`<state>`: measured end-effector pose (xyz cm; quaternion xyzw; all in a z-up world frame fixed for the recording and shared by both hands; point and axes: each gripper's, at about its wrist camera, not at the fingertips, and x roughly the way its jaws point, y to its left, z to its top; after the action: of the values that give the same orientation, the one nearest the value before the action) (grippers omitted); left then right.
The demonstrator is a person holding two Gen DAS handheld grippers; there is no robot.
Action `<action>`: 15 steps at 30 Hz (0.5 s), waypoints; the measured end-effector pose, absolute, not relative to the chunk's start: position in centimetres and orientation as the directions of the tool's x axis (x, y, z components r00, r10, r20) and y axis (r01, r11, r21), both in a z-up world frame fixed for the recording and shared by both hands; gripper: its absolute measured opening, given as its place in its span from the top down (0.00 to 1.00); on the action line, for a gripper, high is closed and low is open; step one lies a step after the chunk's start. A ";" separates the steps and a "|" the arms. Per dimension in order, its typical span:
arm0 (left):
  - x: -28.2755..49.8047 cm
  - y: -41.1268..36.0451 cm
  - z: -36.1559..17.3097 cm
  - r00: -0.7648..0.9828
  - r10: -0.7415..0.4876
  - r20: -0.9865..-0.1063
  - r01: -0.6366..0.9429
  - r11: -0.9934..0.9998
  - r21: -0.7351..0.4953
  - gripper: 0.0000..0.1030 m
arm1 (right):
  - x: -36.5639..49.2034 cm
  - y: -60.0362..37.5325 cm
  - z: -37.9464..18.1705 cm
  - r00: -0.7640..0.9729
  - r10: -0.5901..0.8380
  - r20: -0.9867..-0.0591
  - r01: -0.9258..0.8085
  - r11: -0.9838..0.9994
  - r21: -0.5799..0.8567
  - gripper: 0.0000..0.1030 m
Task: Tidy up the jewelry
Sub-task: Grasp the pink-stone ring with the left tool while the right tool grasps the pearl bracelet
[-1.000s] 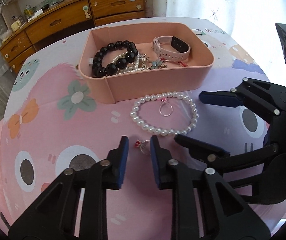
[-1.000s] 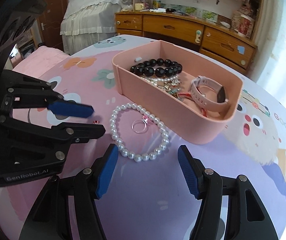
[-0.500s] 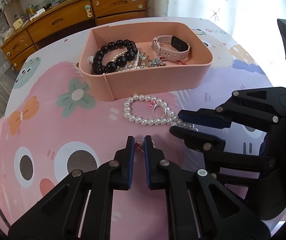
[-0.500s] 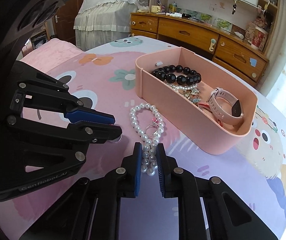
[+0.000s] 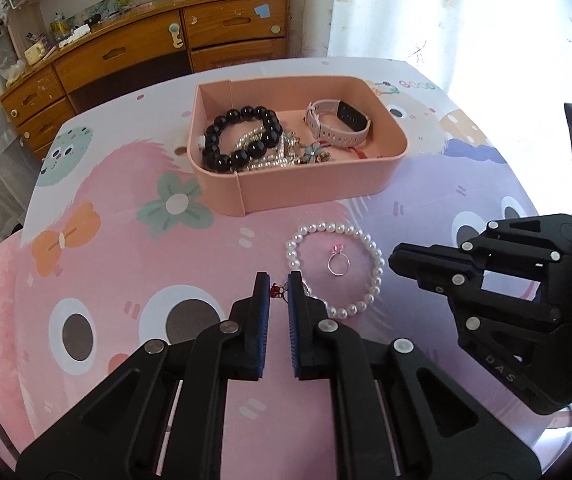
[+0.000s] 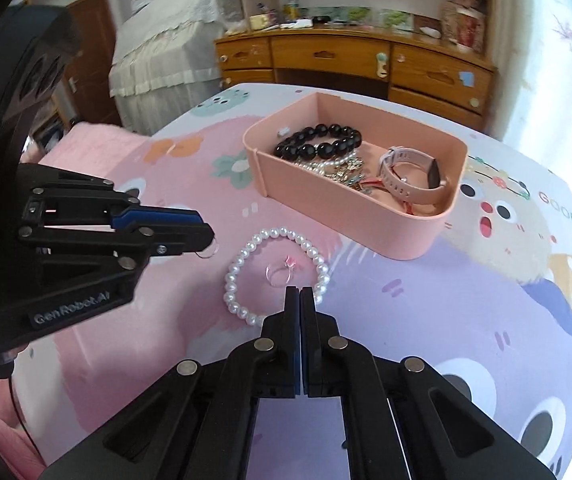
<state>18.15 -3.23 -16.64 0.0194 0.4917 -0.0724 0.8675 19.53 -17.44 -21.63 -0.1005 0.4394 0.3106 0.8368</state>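
Observation:
A pink tray (image 5: 317, 186) (image 6: 349, 220) holds a black bead bracelet (image 5: 242, 136), a pink watch (image 5: 337, 126) and tangled chains. A pearl bracelet (image 5: 375, 256) (image 6: 238, 264) lies on the cloth in front of it, with a pink-stone ring (image 5: 338, 262) (image 6: 280, 272) inside its loop. My left gripper (image 5: 279, 290) is shut on a small red-stone ring (image 5: 276, 290), held above the cloth; the ring also shows in the right wrist view (image 6: 208, 252). My right gripper (image 6: 299, 298) is shut and empty, beside the bracelet's near edge.
The table wears a pink cartoon-print cloth (image 5: 126, 280). A wooden dresser (image 5: 134, 52) stands behind the table, and a bed (image 6: 166, 52) stands at the back left. A bright curtained window (image 5: 445, 8) is on the right.
My left gripper closed on the red-stone ring and lifted it. My right gripper shut, pushed the pearl bracelet out of shape, then drew back; the bracelet lies round again.

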 end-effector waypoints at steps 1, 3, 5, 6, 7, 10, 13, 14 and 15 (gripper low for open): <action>18.1 -3.1 -16.3 0.510 -0.110 -0.853 0.146 0.988 -0.040 0.94 | 19.4 -17.4 -21.6 0.424 0.425 -0.799 -0.606 0.790 0.098 1.00; 18.0 -2.6 -15.7 0.516 -0.118 -0.848 0.146 0.988 -0.049 0.94 | 19.4 -17.3 -21.7 0.429 0.400 -0.810 -0.570 0.815 0.100 1.00; 17.9 -2.0 -15.4 0.520 -0.121 -0.846 0.143 0.988 -0.053 0.94 | 20.0 -17.5 -22.1 0.406 0.391 -0.826 -0.509 0.847 0.151 1.00; 17.8 -1.7 -15.2 0.522 -0.120 -0.844 0.143 0.988 -0.052 0.94 | 20.1 -17.5 -22.3 0.399 0.387 -0.831 -0.487 0.858 0.165 0.98; 17.7 -1.6 -15.1 0.522 -0.121 -0.844 0.142 0.988 -0.054 0.94 | 20.2 -17.5 -22.4 0.398 0.376 -0.837 -0.467 0.868 0.168 0.97; 17.6 -0.8 -14.9 0.522 -0.128 -0.843 0.141 0.988 -0.062 0.94 | 20.1 -16.9 -22.6 0.423 0.339 -0.840 -0.450 0.884 0.130 0.96; 17.5 -0.3 -14.9 0.523 -0.121 -0.844 0.143 0.988 -0.054 0.94 | 20.2 -16.2 -22.9 0.428 0.319 -0.846 -0.445 0.889 0.110 0.92; 17.4 -0.1 -14.9 0.523 -0.121 -0.844 0.142 0.988 -0.054 0.94 | 20.3 -16.1 -23.0 0.424 0.309 -0.851 -0.441 0.892 0.104 0.89; 17.4 0.2 -14.9 0.523 -0.122 -0.843 0.140 0.989 -0.056 0.94 | 20.5 -15.9 -23.2 0.419 0.299 -0.857 -0.436 0.895 0.099 0.88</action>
<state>17.38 0.18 -14.87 0.0092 0.4824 -0.0752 0.8726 20.49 -15.92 -23.18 -0.0693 0.4925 0.2190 0.8395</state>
